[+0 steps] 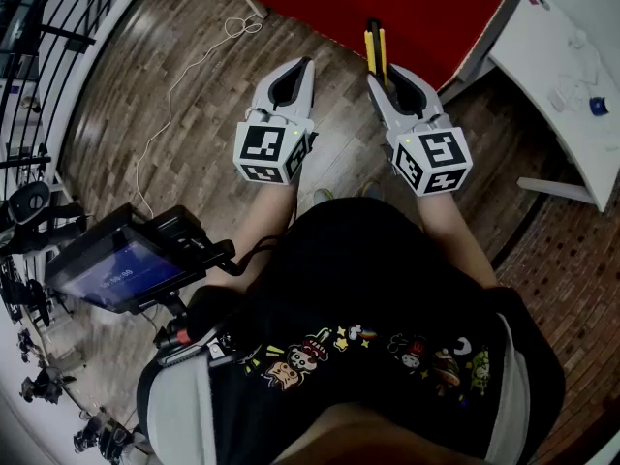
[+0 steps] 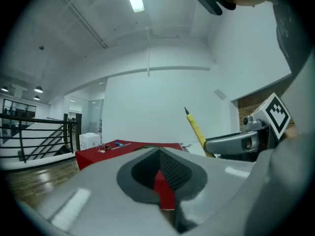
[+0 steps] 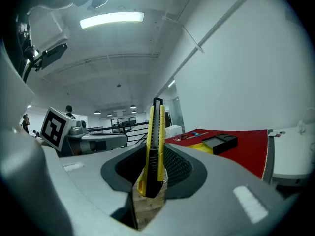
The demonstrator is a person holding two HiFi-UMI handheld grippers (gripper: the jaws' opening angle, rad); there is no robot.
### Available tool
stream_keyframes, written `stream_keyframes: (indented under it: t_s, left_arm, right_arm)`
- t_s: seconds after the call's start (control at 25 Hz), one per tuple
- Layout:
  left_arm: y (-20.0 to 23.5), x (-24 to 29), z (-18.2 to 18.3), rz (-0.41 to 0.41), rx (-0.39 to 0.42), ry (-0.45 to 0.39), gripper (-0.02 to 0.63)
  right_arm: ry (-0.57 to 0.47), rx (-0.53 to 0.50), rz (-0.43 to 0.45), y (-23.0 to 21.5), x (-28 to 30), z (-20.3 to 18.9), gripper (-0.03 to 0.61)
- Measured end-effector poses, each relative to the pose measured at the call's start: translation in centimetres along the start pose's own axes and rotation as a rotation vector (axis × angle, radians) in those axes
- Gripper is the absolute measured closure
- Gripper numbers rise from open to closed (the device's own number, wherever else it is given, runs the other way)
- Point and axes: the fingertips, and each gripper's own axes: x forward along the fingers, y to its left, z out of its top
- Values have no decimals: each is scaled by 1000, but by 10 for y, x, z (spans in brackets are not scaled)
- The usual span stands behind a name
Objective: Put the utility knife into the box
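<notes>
Fingers [image 3: 179, 167] of the right gripper [image 1: 387, 74] pinch the yellow utility knife [image 3: 155, 141] short of the red table [image 1: 436, 8]; left gripper [image 1: 295, 71] closed, empty.

There are two grey grippers, a left gripper [image 1: 306, 64] and a right gripper [image 1: 378, 74], one yellow and black utility knife [image 3: 156, 146], one black box [image 3: 220, 141], one red table [image 1: 426, 17] and one white table [image 1: 552, 56].
</notes>
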Motion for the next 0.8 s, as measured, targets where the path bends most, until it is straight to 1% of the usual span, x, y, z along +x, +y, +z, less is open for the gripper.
stream_keyframes:
  t_s: [0.56, 0.8]
  left_arm:
    - [-4, 6, 3, 1, -16, 21, 612]
    - [-14, 15, -6, 23, -30, 20, 612]
  right_arm:
    - [0, 25, 24, -4, -1, 7, 439]
    - [24, 34, 47, -17, -2, -5, 439]
